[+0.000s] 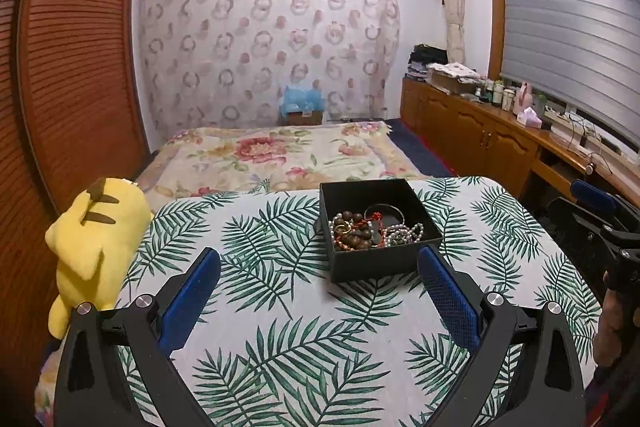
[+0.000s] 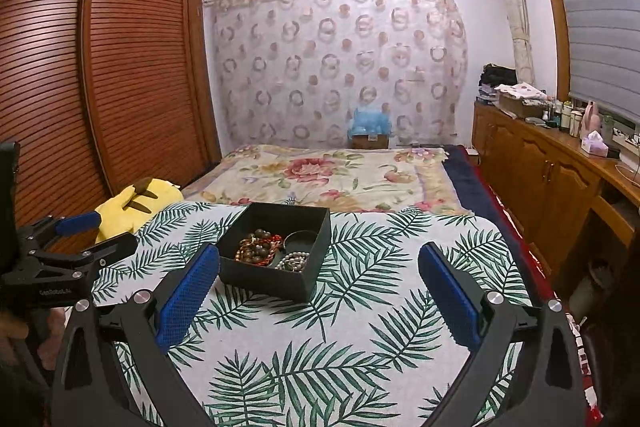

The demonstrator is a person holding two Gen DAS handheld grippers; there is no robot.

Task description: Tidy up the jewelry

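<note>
A black open box (image 1: 384, 261) stands on the leaf-print tablecloth (image 1: 280, 307). It holds a heap of jewelry (image 1: 372, 231): brown bead bracelets, red cord, pearl strands and a dark bangle. My left gripper (image 1: 320, 261) is open and empty, just short of the box's near wall. In the right wrist view the box (image 2: 268, 277) sits ahead and left, with the jewelry (image 2: 272, 249) inside. My right gripper (image 2: 320, 261) is open and empty, near the box's right corner. The left gripper (image 2: 80, 231) also shows at the left edge there.
A yellow plush toy (image 1: 96, 243) lies at the table's left edge. A bed with a floral blanket (image 1: 280, 155) lies beyond the table. A wooden wardrobe (image 1: 72, 67) stands left. Wooden cabinets (image 1: 480, 131) with clutter run along the right.
</note>
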